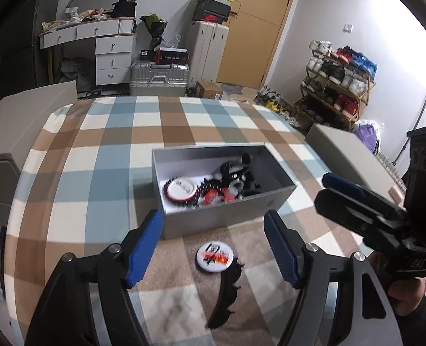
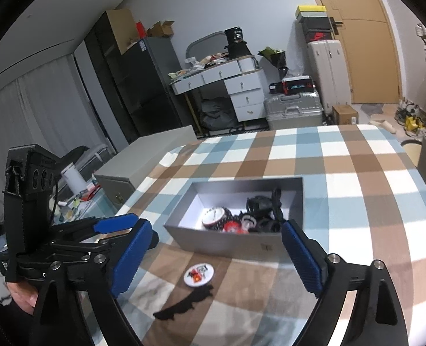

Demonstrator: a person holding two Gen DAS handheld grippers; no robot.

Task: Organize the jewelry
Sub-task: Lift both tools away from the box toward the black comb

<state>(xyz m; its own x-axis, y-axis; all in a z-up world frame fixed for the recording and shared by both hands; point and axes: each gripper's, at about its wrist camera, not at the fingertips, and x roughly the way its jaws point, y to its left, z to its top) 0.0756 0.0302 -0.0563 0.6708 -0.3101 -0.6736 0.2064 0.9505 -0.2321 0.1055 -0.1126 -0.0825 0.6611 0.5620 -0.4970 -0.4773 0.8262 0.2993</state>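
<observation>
1. Left gripper (image 1: 213, 248): jaws spread wide, nothing between the blue pads. Lower centre of the left wrist view, hanging over the checked cloth (image 1: 97, 150).
2. Right gripper (image 2: 213, 262): jaws wide apart as well, empty. It also shows at the right edge of the left wrist view, a hand under it.
3. Grey box (image 1: 227, 216): open, mid-frame in both views, sitting on the cloth. Inside, a heap of black, red and white pieces, including a round white one with a black-and-red toothed rim; the rest is too tangled to name.
4. Round white badge (image 1: 214, 257) with red and black print: flat on the cloth just below the box's near wall, lower centre of frame, between the left gripper's fingers in view but untouched.
5. Black jagged strip (image 1: 227, 294): on the cloth right below the badge, near it; contact unclear.
6. Grey lid (image 1: 354, 155): right of the box in the left wrist view, apart from it.
</observation>
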